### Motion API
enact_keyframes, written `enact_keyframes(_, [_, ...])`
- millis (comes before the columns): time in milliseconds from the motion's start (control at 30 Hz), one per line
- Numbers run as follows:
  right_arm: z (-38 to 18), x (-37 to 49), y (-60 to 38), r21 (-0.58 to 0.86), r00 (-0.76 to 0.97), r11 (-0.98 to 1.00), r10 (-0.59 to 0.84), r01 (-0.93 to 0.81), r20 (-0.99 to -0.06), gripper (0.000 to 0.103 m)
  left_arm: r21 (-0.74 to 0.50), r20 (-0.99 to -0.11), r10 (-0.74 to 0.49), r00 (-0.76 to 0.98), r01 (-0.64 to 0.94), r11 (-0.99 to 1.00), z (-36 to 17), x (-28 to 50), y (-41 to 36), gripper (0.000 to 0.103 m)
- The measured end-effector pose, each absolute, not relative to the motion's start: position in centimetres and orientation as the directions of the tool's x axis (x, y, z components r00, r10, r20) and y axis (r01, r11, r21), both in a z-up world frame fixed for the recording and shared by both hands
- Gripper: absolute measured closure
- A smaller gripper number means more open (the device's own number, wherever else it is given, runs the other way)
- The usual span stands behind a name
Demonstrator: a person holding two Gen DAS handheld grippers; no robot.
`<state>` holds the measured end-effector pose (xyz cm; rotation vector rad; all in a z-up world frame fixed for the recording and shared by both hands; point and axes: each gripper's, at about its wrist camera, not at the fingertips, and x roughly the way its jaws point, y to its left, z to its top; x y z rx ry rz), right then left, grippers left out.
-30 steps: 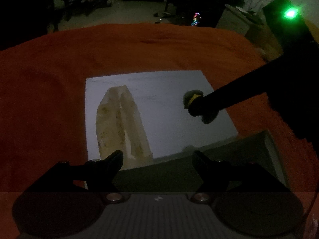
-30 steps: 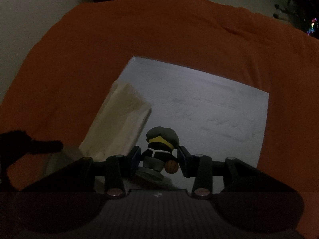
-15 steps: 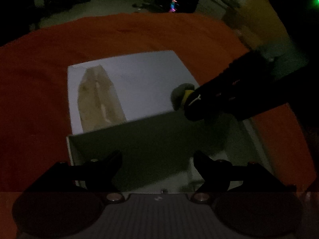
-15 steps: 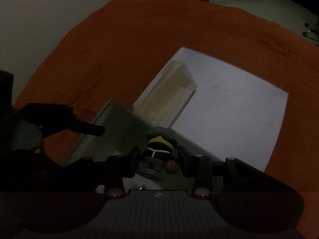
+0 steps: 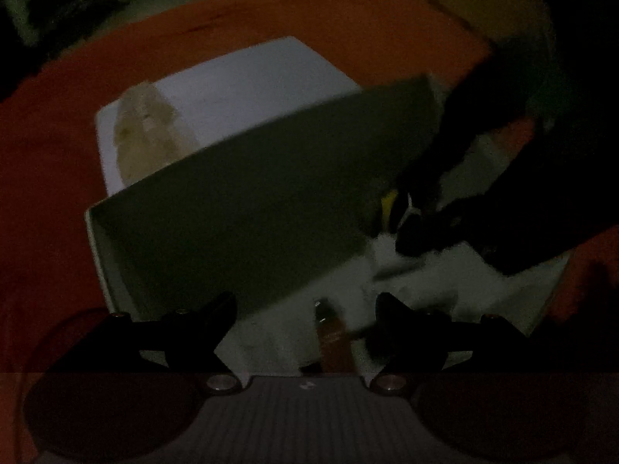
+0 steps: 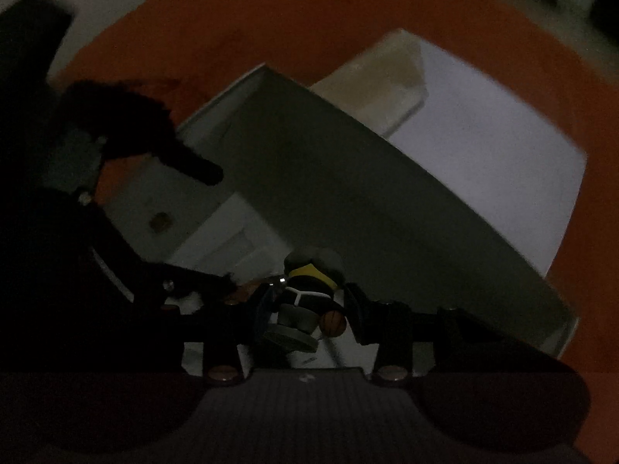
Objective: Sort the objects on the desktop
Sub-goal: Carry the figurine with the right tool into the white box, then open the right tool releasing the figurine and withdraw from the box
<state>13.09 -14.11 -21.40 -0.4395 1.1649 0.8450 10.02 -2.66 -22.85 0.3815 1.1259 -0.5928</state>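
Left wrist view: the left gripper (image 5: pixel 305 309) fills the bottom of the frame, its jaws spread apart with nothing pinched between them. Below and between them lies the pale floor of an open box (image 5: pixel 240 208), whose dark inner wall runs across the middle of the frame. A small brown object (image 5: pixel 334 338) lies on the box floor between the jaw tips; what it is cannot be told in the dim light. Beyond the wall, at upper centre, a white board (image 5: pixel 255 81) lies on the orange cloth (image 5: pixel 58 135) that covers the counter, with a yellowish clear bag (image 5: pixel 149 135) along its left edge. At the right, the right gripper (image 5: pixel 418 216) reaches in as a black shape over the box, a bit of yellow showing at its tip.

Right wrist view: the right gripper (image 6: pixel 305 309), at lower centre, has its jaws pinching a small figurine (image 6: pixel 309 294) with a grey cap, yellow band, black body, round grey base and an orange ball at its side. The figurine hangs over the box (image 6: pixel 348 178) interior, above the pale floor. The left gripper (image 6: pixel 185 224) shows as a black shape at the left, one finger (image 6: pixel 197 168) pointing over the box. The white board (image 6: pixel 503 143) and the bag (image 6: pixel 379 81) lie beyond the box wall at upper right, on the orange cloth (image 6: pixel 271 7).
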Motion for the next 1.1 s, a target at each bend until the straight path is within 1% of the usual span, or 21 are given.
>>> enact_keyframes(167, [-23.9,11.7,-12.9,0.091,0.132,0.57,0.337,-0.816,-0.932,0.059,0.074,-0.895,-0.265,0.36,0.704,0.706,-23.5,9.0,-2.8,0.026])
enact_keyframes(267, [-25.8,10.9,-12.1,0.061,0.116,0.492,0.323,-0.869,-0.939,0.059,0.106,-0.9,-0.255,0.354,0.745,0.659,-24.4,8.2,-3.3,0.024])
enact_keyframes(367, [-27.6,10.0,-11.6,0.016,0.124,0.436,0.291,-0.9,-0.949,0.059,0.215,-0.882,-0.228,0.413,0.783,0.584,-25.5,6.7,-4.0,0.021])
enact_keyframes(433, [-28.5,9.5,-12.2,0.025,0.1,0.417,0.276,-0.908,-0.956,0.059,0.236,-0.881,-0.237,0.41,0.814,0.531,-26.0,5.7,-4.5,0.021])
enact_keyframes(533, [-29.6,9.0,-12.3,0.041,0.069,0.403,0.255,-0.914,-0.965,0.059,0.212,-0.89,-0.238,0.389,0.815,0.54,-26.6,5.6,-4.6,0.022])
enact_keyframes(700, [-30.7,8.3,-12.8,0.055,0.047,0.414,0.232,-0.909,-0.972,0.059,0.057,-0.93,-0.241,0.278,0.755,0.654,-27.4,7.4,-3.7,0.021])
enact_keyframes(867, [-30.5,8.2,-13.5,0.059,0.045,0.43,0.228,-0.901,-0.973,0.059,-0.03,-0.95,-0.235,0.205,0.69,0.723,-28.3,8.3,-2.7,0.021])
enact_keyframes(933, [-30.5,8.2,-13.5,0.058,0.047,0.431,0.23,-0.9,-0.972,0.059,-0.042,-0.953,-0.232,0.193,0.675,0.736,-28.6,8.6,-2.4,0.021])
enact_keyframes(1067, [-29.8,7.9,-13.7,0.027,0.091,0.427,0.252,-0.904,-0.963,0.057,-0.023,-0.953,-0.221,0.209,0.676,0.737,-28.8,8.6,-2.3,0.021])
enact_keyframes(1100, [-29.6,7.8,-13.6,0.022,0.096,0.419,0.259,-0.908,-0.961,0.053,-0.019,-0.952,-0.221,0.213,0.678,0.735,-28.6,8.6,-2.2,0.021])
